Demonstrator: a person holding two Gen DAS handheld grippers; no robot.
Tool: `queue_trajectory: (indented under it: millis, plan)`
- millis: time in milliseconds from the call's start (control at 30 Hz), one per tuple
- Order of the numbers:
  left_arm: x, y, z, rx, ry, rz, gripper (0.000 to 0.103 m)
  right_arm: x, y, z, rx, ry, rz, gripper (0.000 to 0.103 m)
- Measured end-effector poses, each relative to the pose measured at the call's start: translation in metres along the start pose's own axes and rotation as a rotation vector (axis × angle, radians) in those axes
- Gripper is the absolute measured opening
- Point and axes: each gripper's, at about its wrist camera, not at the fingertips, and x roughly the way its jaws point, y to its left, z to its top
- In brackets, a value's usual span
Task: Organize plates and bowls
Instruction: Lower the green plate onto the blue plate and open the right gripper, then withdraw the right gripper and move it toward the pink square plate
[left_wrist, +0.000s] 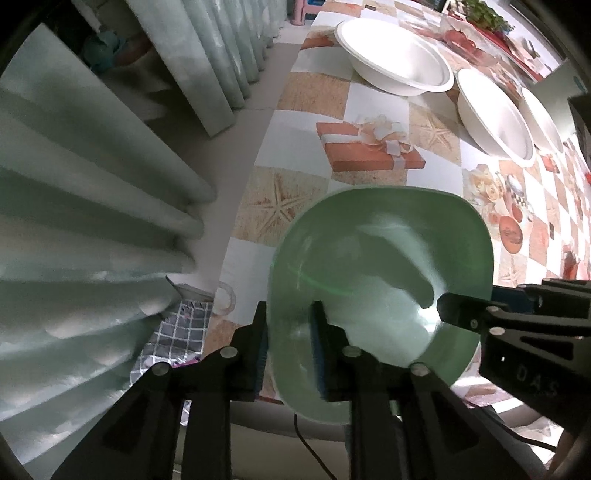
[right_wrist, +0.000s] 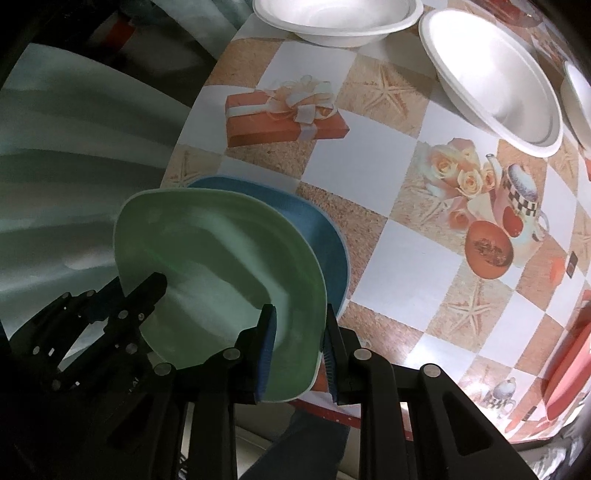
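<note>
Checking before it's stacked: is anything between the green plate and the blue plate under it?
Nothing visible does. The green plate hangs over the blue plate, whose uncovered part is bare; the rest is hidden.

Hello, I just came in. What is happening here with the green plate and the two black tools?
A person is sorting dishes with a gripper in each hand. Both the left gripper and the right gripper have the green plate by opposite rims, with the right one clamped on it. The plate is above a blue plate on the table, near its edge. Three white bowls stand further back, untouched. The green plate looks about to be stacked on the blue one.
</note>
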Motion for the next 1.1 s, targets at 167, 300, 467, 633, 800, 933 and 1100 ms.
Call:
queue_trajectory:
  millis: [167,300,467,633,800,933,1100]
  plan:
    - [-0.004,-0.014,-0.001,0.056,-0.054,0.068,0.061,-0.003,-0.002,0.003,-0.031,-0.016,-0.027,0.030]
    - [-0.007,-0.009,-0.001,0.017,-0.061,0.032,0.087,-0.011,-0.018,0.004,0.003,-0.030,-0.022,0.066]
    - [-0.014,-0.013,0.000,0.004,-0.053,0.022,0.103,-0.028,-0.037,0.000,0.025,-0.064,0.018,0.103]
    - [-0.025,-0.036,0.001,0.033,-0.033,0.004,0.103,-0.046,-0.058,-0.011,0.045,-0.086,0.020,0.103]
    - [-0.043,-0.069,0.002,0.103,-0.050,-0.029,0.103,-0.070,-0.074,-0.031,0.084,-0.130,0.021,0.103]
    - [-0.053,-0.100,0.005,0.166,-0.047,-0.053,0.103,-0.088,-0.096,-0.042,0.122,-0.177,0.004,0.103]
    - [-0.067,-0.137,0.012,0.255,-0.049,-0.062,0.103,-0.112,-0.133,-0.055,0.202,-0.224,-0.001,0.103]
